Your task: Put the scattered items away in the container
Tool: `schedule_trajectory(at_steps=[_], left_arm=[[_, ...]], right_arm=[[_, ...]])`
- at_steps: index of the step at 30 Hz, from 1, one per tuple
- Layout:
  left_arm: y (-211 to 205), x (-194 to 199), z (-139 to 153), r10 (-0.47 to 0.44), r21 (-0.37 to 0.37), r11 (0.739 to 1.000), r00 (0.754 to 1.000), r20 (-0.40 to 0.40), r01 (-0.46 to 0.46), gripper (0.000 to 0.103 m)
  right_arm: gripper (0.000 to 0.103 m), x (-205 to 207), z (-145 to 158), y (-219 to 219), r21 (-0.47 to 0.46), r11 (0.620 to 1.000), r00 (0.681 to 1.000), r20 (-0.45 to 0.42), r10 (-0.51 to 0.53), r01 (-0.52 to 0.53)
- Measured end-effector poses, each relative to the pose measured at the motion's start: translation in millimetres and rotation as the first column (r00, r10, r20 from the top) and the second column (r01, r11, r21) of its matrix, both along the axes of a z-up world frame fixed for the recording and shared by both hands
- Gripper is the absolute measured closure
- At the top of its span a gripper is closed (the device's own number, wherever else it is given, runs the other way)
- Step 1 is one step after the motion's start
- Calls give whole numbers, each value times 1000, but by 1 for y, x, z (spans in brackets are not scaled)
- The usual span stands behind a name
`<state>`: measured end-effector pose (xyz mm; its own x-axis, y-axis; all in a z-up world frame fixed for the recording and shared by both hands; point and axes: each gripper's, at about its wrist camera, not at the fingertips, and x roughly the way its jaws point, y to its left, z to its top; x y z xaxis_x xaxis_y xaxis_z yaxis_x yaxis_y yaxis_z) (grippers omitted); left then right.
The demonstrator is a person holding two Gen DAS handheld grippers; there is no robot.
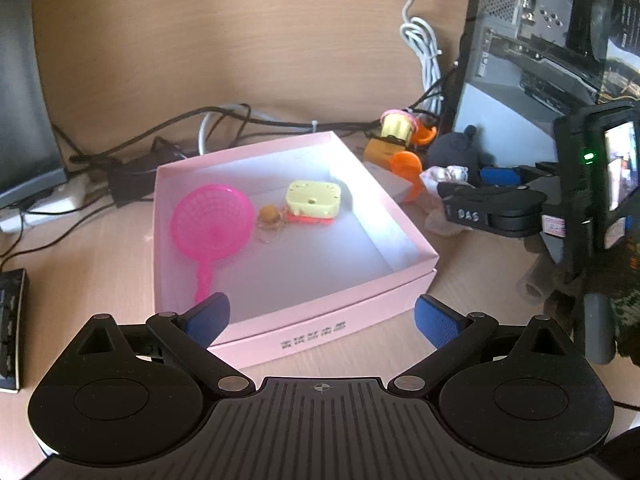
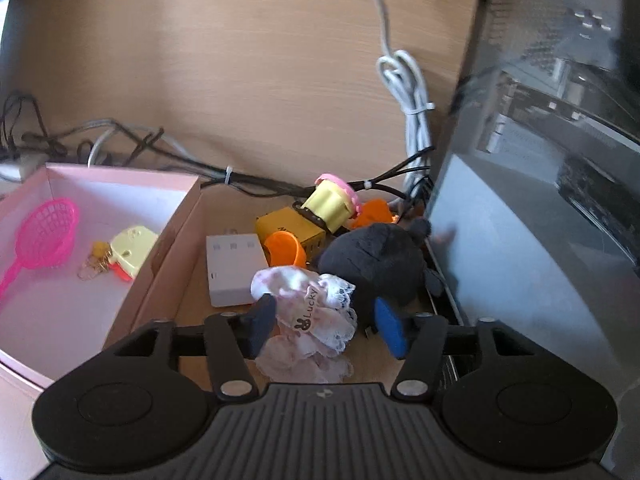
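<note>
Ribbed black plastic fills the bottom of both wrist views, ending in blue rubber-padded fingers. The left gripper (image 1: 322,320) hangs with its jaws spread wide, empty, straddling the near wall of the pink cardboard box (image 1: 320,322). Inside on the box's smooth white floor lie a pink mesh strainer (image 1: 212,226) with a beaded handle, a small amber keychain (image 1: 270,218), and a pale yellow rounded-square toy (image 1: 314,200) on a red base.

The right gripper (image 2: 326,330) has its jaws released on either side of a crumpled lace-edged cloth (image 2: 316,304) printed "Lucky"; whether the pads touch it I cannot tell. This cloth rests on the wooden table (image 2: 240,60), just right of the box. Just behind it sit a white rectangular adapter (image 2: 232,268), a dark fuzzy round plush (image 2: 380,264), an orange plastic cup (image 2: 286,248), a yellow block (image 2: 290,226) and a fluted yellow cupcake toy (image 2: 332,200) with a pink top. Farther off, black and white cables (image 2: 412,112) trail beside a metal computer case (image 2: 540,180).
</note>
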<state>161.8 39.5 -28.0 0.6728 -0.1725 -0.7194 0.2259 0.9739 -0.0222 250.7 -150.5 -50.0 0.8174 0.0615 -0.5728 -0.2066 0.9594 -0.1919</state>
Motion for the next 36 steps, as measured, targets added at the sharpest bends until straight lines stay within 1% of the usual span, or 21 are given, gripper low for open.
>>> schedule_trajectory(at_steps=[3, 5, 6, 7, 10, 13, 15, 17, 18, 19, 20, 21, 22, 25, 26, 27, 28, 30, 31, 33, 36], left_arm=[[3, 0, -1, 14, -4, 1000, 1000, -8, -14, 2], [4, -2, -1, 18, -2, 1000, 1000, -7, -18, 2], [4, -4, 0, 17, 1, 1000, 1000, -4, -17, 2], [4, -6, 1, 14, 4, 1000, 1000, 0, -14, 1], [1, -14, 2, -7, 21, 1000, 1000, 5, 7, 1], [-7, -27, -1, -67, 56, 996, 998, 7, 66, 1], [-12, -34, -4, -93, 69, 993, 996, -1, 93, 1], [-13, -40, -7, -102, 65, 992, 995, -19, 103, 1], [-13, -42, -8, -103, 61, 993, 994, -27, 104, 1], [-13, -45, -9, -102, 58, 993, 994, -36, 104, 1], [-13, -47, -10, -103, 58, 993, 994, -40, 105, 1], [-12, -49, -11, -104, 61, 992, 994, -44, 107, 1], [-12, -50, -12, -105, 65, 992, 993, -46, 108, 1], [-10, -53, -14, -101, 72, 992, 993, -60, 105, 1], [-9, -53, -15, -102, 72, 992, 993, -61, 106, 1], [-8, -54, -14, -106, 71, 991, 993, -58, 110, 1], [-8, -54, -13, -110, 71, 991, 992, -55, 114, 1], [-7, -52, -12, -114, 66, 991, 992, -49, 117, 1], [-6, -50, -11, -111, 63, 991, 993, -48, 114, 1], [-4, -46, -10, -100, 54, 993, 994, -46, 102, 1], [2, -39, -11, -81, 22, 996, 996, -49, 82, 1]], right_arm=[[42, 13, -10, 4, -27, 1000, 1000, -21, 11, -11], [63, 18, -15, 5, -22, 999, 999, -46, 25, -26], [77, 19, -15, 5, -14, 999, 998, -65, 29, -30], [80, 18, -14, 3, 4, 999, 996, -78, 34, -34], [83, -1, -2, -3, 57, 997, 996, -72, 49, -45], [83, -32, 11, -7, 89, 991, 992, -71, 104, -97], [83, -57, 16, -8, 126, 980, 980, -101, 170, -157], [82, -77, 18, -8, 184, 960, 958, -153, 241, -212], [76, -87, 18, -8, 214, 947, 945, -175, 277, -238], [60, -95, 18, -8, 231, 939, 936, -181, 301, -257], [50, -104, 20, -8, 240, 932, 933, -172, 316, -271], [32, -111, 23, -8, 243, 929, 936, -148, 320, -279], [28, -117, 27, -8, 245, 927, 941, -117, 318, -283], [29, -114, 39, -12, 261, 931, 959, -59, 278, -254], [30, -107, 41, -13, 259, 940, 970, -42, 241, -223], [39, -98, 40, -14, 255, 948, 977, -38, 209, -193], [57, -87, 38, -16, 258, 953, 984, -38, 172, -156], [71, -57, 32, -23, 301, 951, 992, -77, 98, -71], [74, -44, 28, -27, 322, 946, 994, -86, 66, -35], [74, -20, 20, -27, 328, 945, 997, -69, 16, 8], [74, 12, 9, -13, 264, 964, 999, -48, -4, 16]])
